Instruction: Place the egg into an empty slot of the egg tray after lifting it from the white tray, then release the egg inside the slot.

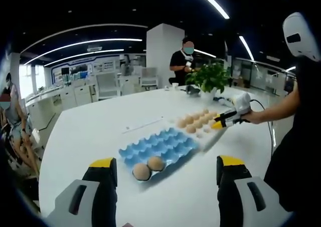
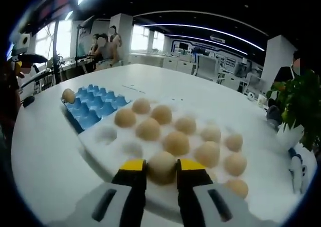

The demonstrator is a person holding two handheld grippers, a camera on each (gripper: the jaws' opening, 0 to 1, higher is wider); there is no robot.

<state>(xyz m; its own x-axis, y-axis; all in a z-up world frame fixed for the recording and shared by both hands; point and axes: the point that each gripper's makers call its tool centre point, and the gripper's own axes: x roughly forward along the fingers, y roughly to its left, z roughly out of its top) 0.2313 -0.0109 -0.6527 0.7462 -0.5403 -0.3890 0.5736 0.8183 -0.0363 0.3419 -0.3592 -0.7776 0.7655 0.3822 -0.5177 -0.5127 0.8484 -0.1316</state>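
A blue egg tray (image 1: pixel 165 143) lies on the white table with two brown eggs (image 1: pixel 142 172) in its near corner. My left gripper (image 1: pixel 166 163) hovers in front of it, open wide and holding nothing. Beyond it sits the white tray (image 1: pixel 208 137) with several eggs, where my right gripper (image 1: pixel 223 121) reaches in from the right. In the right gripper view, my right gripper (image 2: pixel 161 168) is shut on an egg (image 2: pixel 161 167) at the near edge of the white tray (image 2: pixel 108 142). The blue egg tray (image 2: pixel 93 109) lies to the left, an egg (image 2: pixel 68 95) at its far corner.
A potted plant (image 1: pixel 209 77) stands at the table's far side, also at the right (image 2: pixel 300 104). A person's arm (image 1: pixel 273 111) holds the right gripper. Other people stand or sit around the room, with desks and chairs behind.
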